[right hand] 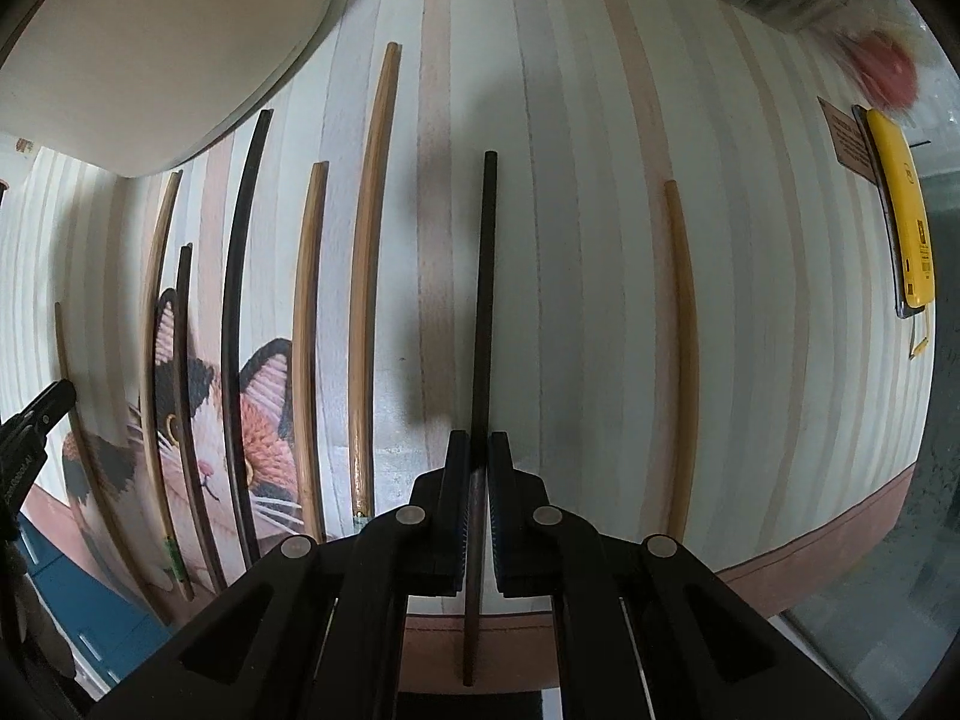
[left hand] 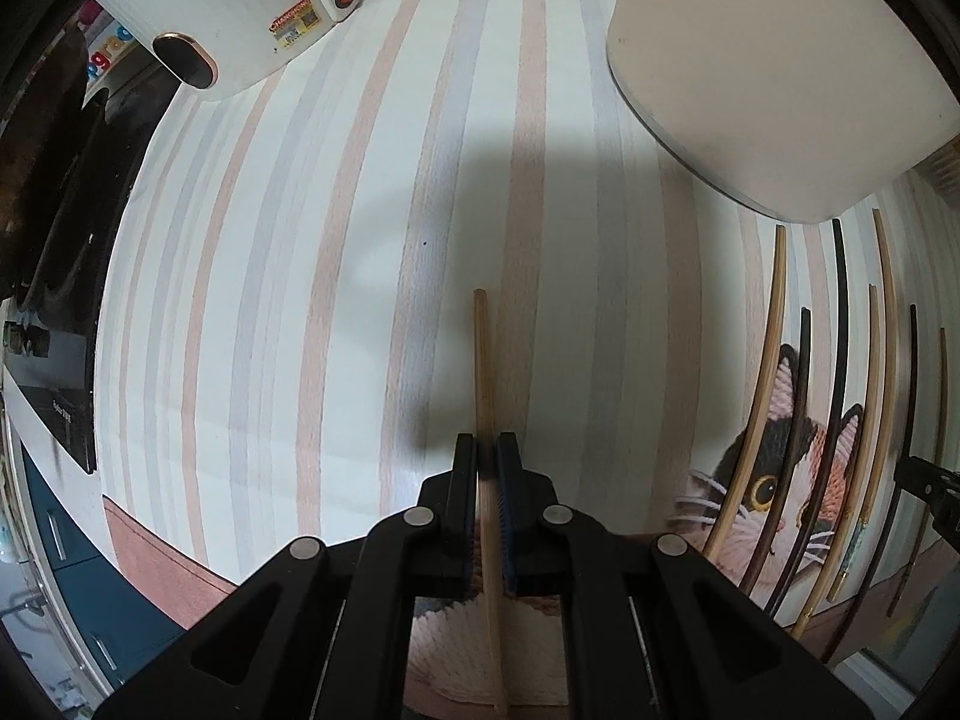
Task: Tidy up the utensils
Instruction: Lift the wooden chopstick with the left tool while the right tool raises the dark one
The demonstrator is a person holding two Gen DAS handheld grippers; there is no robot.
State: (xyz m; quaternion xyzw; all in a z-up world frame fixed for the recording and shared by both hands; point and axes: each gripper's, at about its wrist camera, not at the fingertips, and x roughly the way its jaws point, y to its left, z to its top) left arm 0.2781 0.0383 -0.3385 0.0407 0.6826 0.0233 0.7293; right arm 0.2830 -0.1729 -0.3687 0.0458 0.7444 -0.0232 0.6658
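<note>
The left gripper points forward along the stripes of the mat that covers the worktop, its jaws clamped on a pale bamboo chopstick. The stick runs straight through the jaws, its far end out ahead over the striped cloth and its near end passing back under the gripper body. It casts a soft shadow just to its left, so it appears to be held a little off the mat, though the fisheye makes that hard to judge.

The right gripper is posed the same way (level, aimed along the stripes), with its jaws closed on a dark chopstick that also extends well ahead and trails back beneath the gripper.

To the left of the right gripper, a row of loose chopsticks lies on the mat, light and dark ones mixed, roughly parallel and apart from each other; several cross the calico cat picture printed at the mat's near edge. One more light chopstick lies alone to the right. A cream rounded container stands at the far left of that view, beyond the row.

From the left wrist, a white appliance with a red switch stands at the far left of the mat. A yellow device lies at the mat's right side.
</note>
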